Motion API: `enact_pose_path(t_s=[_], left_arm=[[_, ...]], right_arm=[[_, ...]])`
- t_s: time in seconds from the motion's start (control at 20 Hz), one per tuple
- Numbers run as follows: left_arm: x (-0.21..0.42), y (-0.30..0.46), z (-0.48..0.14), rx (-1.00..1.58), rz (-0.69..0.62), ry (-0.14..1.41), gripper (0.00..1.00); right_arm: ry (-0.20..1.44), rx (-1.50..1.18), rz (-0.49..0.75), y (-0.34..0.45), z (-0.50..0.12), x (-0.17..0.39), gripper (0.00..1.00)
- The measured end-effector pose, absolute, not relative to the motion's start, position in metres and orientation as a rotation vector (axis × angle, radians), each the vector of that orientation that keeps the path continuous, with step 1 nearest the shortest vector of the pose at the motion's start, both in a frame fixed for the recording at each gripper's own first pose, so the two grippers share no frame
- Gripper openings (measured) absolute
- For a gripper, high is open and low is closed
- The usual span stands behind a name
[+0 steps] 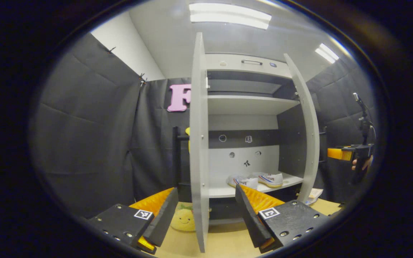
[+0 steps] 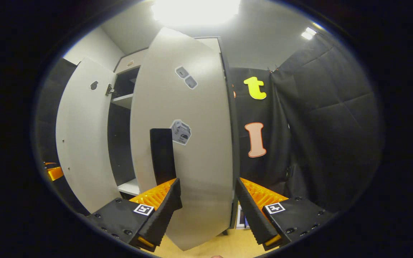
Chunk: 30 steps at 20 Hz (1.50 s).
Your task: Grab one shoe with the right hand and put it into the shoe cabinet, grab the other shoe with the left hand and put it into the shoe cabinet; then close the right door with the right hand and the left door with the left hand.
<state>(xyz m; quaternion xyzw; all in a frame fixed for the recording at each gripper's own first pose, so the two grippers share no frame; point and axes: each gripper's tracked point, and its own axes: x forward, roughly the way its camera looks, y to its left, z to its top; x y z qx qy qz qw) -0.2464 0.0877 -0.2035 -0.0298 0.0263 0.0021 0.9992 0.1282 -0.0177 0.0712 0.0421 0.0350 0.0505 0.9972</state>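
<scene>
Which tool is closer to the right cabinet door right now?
Right. The right tool sits open right at the right door's outer face. The left tool is over at the left door's edge.

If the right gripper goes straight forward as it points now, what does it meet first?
Most likely the right door of the shoe cabinet. The open right gripper faces the door's outer side, and the panel sits between its fingers in the right gripper view. How far away the door is, I cannot judge.
</scene>
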Motion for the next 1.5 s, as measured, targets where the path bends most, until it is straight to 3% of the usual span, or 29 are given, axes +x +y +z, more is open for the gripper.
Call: enact_pose_path(t_s=[0.05, 0.1, 0.2, 0.25, 0.6, 1.1, 1.5], left_arm=[[-0.246, 0.099, -0.202, -0.057, 0.030, 0.048, 0.91], [-0.246, 0.111, -0.199, -0.053, 0.052, 0.043, 0.91], [-0.247, 0.137, -0.192, -0.041, 0.106, 0.030, 0.91], [-0.246, 0.149, -0.188, -0.042, 0.133, 0.023, 0.91], [-0.213, 0.203, -0.196, -0.061, 0.233, 0.055, 0.90], [-0.200, 0.206, -0.205, -0.069, 0.219, 0.095, 0.90], [-0.197, 0.204, -0.204, -0.027, 0.208, 0.094, 0.90]], right_arm=[[0.059, 0.078, 0.109, -0.012, 0.074, 0.128, 0.98], [0.049, 0.068, 0.115, -0.010, 0.075, 0.127, 0.99], [0.031, 0.052, 0.125, -0.007, 0.080, 0.122, 0.95], [0.025, 0.046, 0.126, -0.007, 0.082, 0.120, 0.99], [0.024, 0.053, 0.059, -0.041, 0.079, 0.101, 0.99], [0.056, 0.079, -0.066, -0.101, 0.064, 0.083, 0.97], [0.069, 0.062, -0.030, -0.097, 0.052, 0.091, 0.97]])
